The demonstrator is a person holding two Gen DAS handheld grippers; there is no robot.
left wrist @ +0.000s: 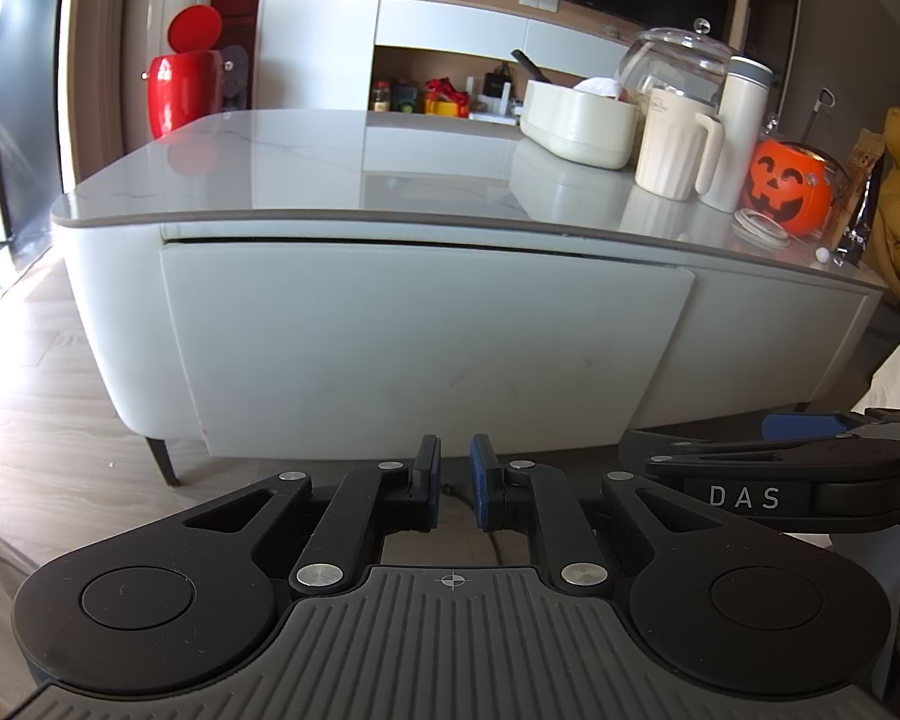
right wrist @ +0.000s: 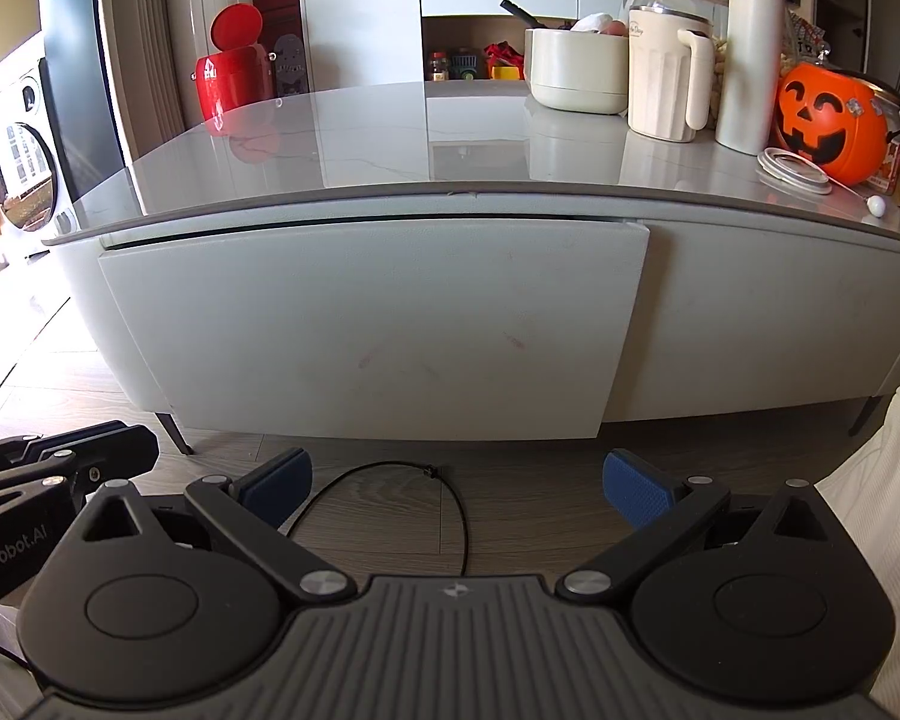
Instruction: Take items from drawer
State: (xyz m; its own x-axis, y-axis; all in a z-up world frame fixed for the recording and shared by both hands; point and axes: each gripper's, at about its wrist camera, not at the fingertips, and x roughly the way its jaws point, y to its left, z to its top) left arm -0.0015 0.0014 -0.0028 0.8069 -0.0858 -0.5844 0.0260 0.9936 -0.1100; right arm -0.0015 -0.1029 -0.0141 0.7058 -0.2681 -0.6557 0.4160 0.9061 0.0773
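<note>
Left wrist view
- left gripper (left wrist: 456,480): clenched with just a sliver between the blue pads, nothing in it, sitting at 6 o'clock low over the wood floor (left wrist: 48,372)
- drawer (left wrist: 426,342): white front panel dead centre on the coffee table (left wrist: 306,168), looks pretty much closed with only a thin dark gap along its top edge; can't see any items inside
- right gripper (left wrist: 804,468): pokes in at 4 o'clock, seen side-on, so I can't read the jaws from here
- table clutter: all bunched at 2 o'clock: cream pitcher (left wrist: 678,147), tall white flask (left wrist: 741,132), orange pumpkin bucket (left wrist: 789,183)
- red bin (left wrist: 186,90): 11 o'clock, behind the table

Right wrist view
- right gripper (right wrist: 459,489): wide open, empty, pads at 7 and 5 o'clock
- black cable (right wrist: 390,498): loops on the floor between those pads
- drawer (right wrist: 378,330): centre again, front facing the camera, well apart from the fingertips
- left gripper (right wrist: 60,462): just its edge at 9 o'clock
- pumpkin bucket (right wrist: 834,120): 2 o'clock, next to the flask (right wrist: 750,60)
</note>
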